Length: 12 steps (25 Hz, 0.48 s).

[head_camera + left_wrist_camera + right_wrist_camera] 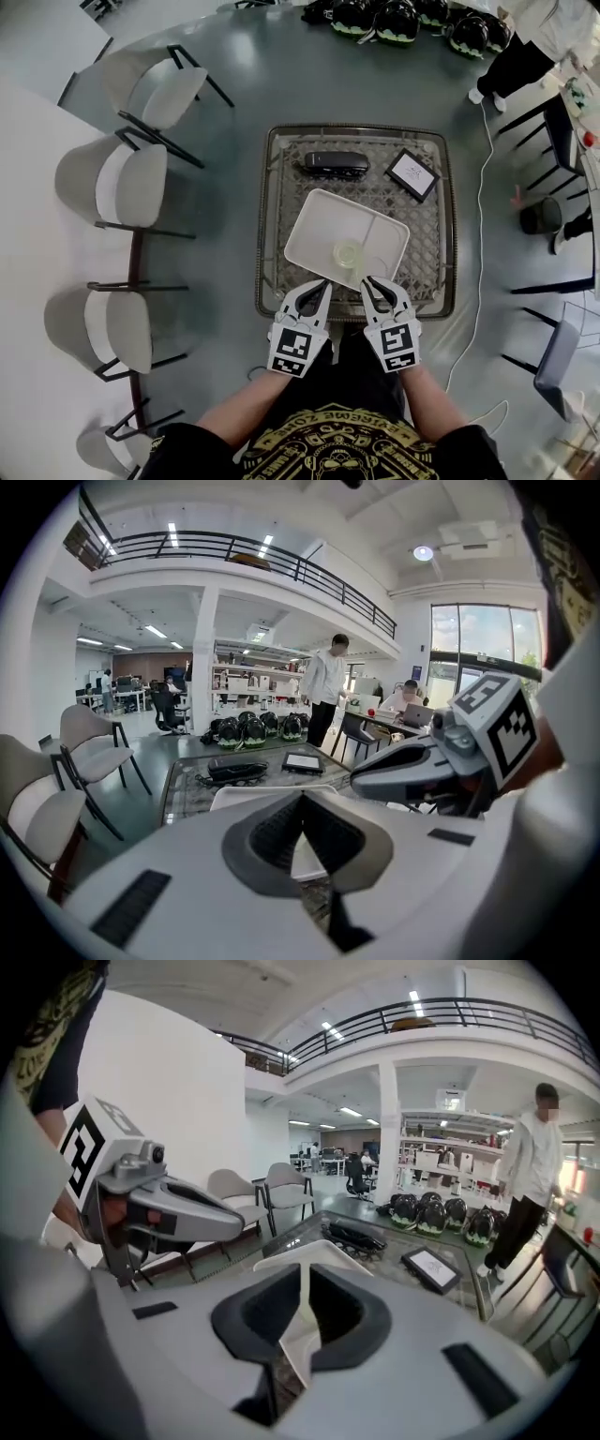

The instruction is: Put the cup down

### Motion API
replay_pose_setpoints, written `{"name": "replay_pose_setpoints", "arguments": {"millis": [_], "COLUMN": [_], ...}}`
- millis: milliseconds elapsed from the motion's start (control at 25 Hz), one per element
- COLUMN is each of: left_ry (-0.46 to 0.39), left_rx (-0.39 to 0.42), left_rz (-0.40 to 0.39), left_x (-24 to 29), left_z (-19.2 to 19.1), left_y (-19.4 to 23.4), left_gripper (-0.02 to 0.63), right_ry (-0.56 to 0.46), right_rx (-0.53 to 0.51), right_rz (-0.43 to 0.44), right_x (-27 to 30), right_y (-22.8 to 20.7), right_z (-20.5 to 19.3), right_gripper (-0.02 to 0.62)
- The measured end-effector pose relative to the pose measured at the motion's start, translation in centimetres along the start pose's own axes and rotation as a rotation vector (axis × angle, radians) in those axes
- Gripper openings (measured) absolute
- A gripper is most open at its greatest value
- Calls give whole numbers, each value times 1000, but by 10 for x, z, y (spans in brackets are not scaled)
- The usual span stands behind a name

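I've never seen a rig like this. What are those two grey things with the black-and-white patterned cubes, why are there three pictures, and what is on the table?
There is no robot here. A person holds a tool in each hand, and each tool ends in a two-fingered claw. The top-down picture comes from a camera on the person's head. The other two come from cameras riding on the left claw and the right claw. Both claws are closed and hold nothing. On the square patterned-top table lie a white divided plastic tray, a clear plastic cup standing on that tray, a long black case and a small black-framed card.
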State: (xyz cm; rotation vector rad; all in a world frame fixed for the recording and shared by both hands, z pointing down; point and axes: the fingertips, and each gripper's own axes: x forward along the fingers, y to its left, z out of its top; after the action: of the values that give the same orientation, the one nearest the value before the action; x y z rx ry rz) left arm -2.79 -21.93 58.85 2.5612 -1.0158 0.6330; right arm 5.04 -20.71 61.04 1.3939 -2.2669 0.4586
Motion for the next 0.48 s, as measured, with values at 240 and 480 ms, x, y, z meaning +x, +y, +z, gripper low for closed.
{"name": "replay_pose_setpoints", "arguments": {"millis": [240,480], "left_ry": [-21,-41], "left_rx": [20,18], "left_rz": [-54,-93], "left_x": [-23,-48], "left_z": [12,23], "left_y": [-19,-35], "left_gripper": [-2,-2], "right_ry": [-54,-76], "right_rx": [22,25], "right_rz": [-52,-89], "right_x": [-38,-65], "right_y": [12,31], "right_z": [29,44], "right_gripper": [6,6]}}
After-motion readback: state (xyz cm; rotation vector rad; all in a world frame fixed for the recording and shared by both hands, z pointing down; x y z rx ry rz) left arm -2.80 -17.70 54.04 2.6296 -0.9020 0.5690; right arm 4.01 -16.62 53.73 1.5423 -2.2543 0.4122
